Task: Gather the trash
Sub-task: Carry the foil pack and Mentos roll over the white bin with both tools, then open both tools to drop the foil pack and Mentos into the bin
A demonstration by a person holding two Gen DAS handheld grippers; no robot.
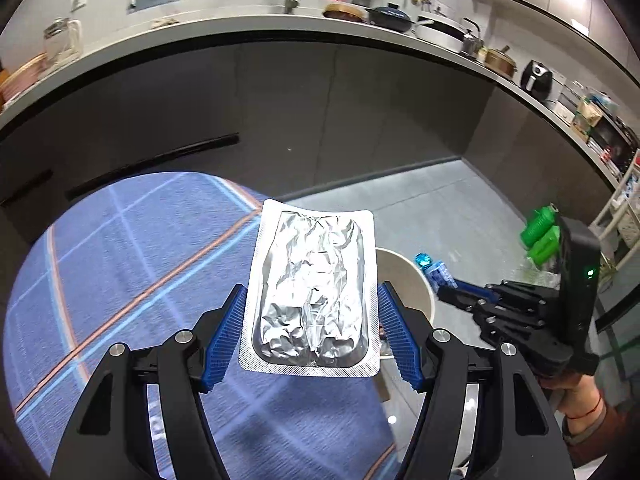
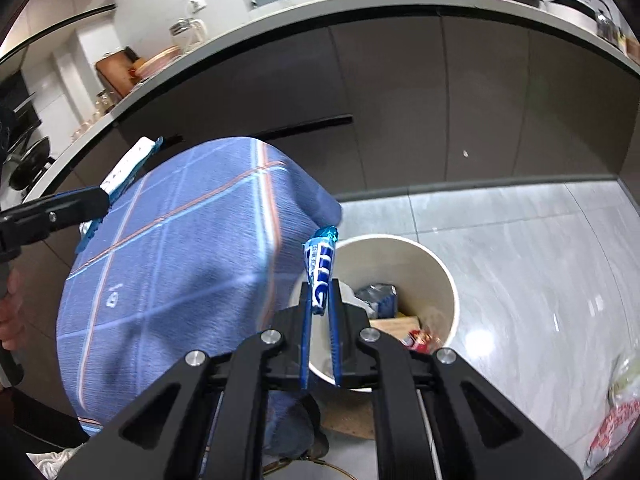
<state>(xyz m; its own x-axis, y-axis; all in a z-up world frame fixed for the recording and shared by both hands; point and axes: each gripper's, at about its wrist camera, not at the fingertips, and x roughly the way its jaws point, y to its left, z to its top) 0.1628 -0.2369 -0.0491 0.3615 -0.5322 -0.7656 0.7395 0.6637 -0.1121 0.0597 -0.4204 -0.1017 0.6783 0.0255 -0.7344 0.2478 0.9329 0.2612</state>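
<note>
My left gripper (image 1: 310,312) is shut on a flat silver foil pack (image 1: 310,292) with a white rim, its blue pads pressing both long edges. It hangs over the edge of a table under a blue checked cloth (image 1: 132,264). My right gripper (image 2: 320,312) is shut on a blue and white candy wrapper (image 2: 320,268), held upright over the near rim of a white round bin (image 2: 440,268) on the floor. The bin holds crumpled packets and cardboard. In the left wrist view the right gripper (image 1: 440,280) with the wrapper (image 1: 434,268) sits beside the bin (image 1: 416,276).
Dark cabinets under a pale worktop (image 1: 248,24) with pots and jars run along the back. Green bottles (image 1: 540,236) stand on the grey tiled floor (image 2: 520,248) at the right. A clear bag with red print (image 2: 616,420) lies on the floor lower right.
</note>
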